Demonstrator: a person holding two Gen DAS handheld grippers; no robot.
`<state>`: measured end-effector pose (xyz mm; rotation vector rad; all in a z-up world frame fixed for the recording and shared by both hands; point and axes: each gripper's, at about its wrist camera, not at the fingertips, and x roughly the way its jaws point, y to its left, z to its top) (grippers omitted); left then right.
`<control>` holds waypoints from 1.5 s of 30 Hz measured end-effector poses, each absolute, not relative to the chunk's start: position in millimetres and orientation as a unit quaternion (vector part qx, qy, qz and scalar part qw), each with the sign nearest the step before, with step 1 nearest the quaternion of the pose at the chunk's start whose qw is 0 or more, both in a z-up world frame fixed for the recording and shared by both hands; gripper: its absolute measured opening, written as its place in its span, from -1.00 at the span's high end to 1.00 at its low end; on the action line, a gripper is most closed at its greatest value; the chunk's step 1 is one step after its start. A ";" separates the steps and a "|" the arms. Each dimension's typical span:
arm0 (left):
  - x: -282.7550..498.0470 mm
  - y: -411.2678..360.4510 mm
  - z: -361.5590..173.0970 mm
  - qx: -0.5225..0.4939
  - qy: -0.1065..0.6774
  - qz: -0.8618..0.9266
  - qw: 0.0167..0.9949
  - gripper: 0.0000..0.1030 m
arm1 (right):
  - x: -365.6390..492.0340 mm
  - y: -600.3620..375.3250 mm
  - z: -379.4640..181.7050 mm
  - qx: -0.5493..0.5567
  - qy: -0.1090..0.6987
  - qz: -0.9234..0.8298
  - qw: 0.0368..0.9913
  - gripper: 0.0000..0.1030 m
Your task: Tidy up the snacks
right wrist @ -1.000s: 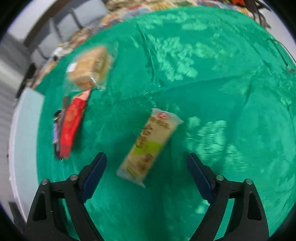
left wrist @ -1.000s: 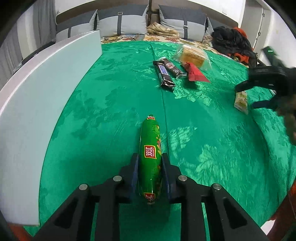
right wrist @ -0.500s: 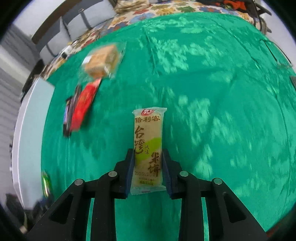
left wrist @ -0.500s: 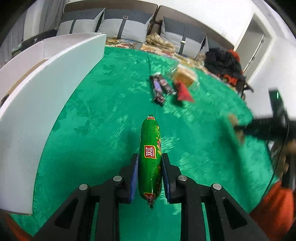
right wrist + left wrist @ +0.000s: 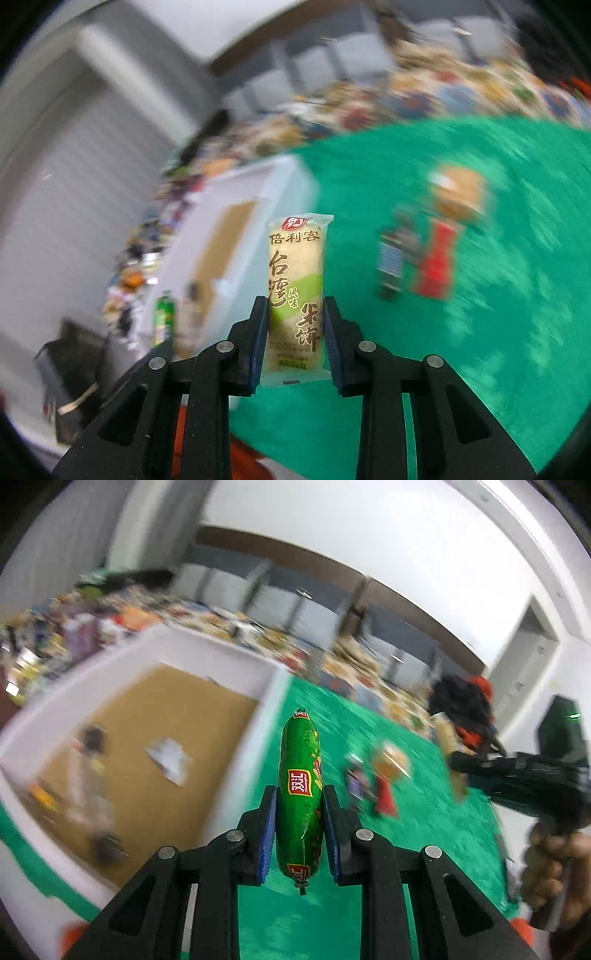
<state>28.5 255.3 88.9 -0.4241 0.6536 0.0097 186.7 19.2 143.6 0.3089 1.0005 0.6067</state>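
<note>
White box (image 5: 266, 686) wall stands ahead-left, its top open; loose snacks (image 5: 380, 786) litter the cloth (image 5: 424, 834) rightward.

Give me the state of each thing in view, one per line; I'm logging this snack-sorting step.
Left hand-held gripper: shut on the green sausage.
Green sausage: held off the cloth, wrapper sealed.
Right hand-held gripper: shut on the rice cracker pack.
Rice cracker pack: held upright, sealed.
White box: open-topped, a few blurred items inside.
Red packet: lying on the green cloth.

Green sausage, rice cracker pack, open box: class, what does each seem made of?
Green sausage: glossy plastic casing, shiny highlights. Rice cracker pack: clear printed plastic film, crimped ends. Open box: likely cardboard, brown matte floor, white walls.
</note>
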 end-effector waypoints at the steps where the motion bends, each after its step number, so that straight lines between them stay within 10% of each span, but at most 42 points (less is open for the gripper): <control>1: 28.8 266.4 91.5 -0.198 0.318 0.019 0.927 0.55 | 187.2 40.8 152.9 0.138 0.463 0.305 0.820 0.41; 8: 31.6 351.4 72.3 -0.145 0.350 0.129 0.916 0.45 | 185.1 163.2 162.2 0.107 0.446 0.385 0.801 0.30; 9: 32.7 358.3 62.6 -0.136 0.363 0.146 0.910 0.28 | 184.1 176.5 156.2 0.114 0.443 0.391 0.798 -0.02; 11: 33.4 372.1 39.5 -0.136 0.391 0.181 0.892 -0.66 | 182.7 188.3 145.2 0.114 0.444 0.389 0.799 -0.44; 31: 44.0 176.8 66.3 -0.127 0.354 -0.036 0.926 -0.99 | 164.1 -196.3 -28.1 -0.113 0.447 -0.008 0.887 -0.42; 45: 140.2 59.4 -70.0 -0.041 0.462 -0.024 0.886 -0.99 | 161.1 -276.7 -44.5 0.009 0.454 -0.032 0.890 -0.73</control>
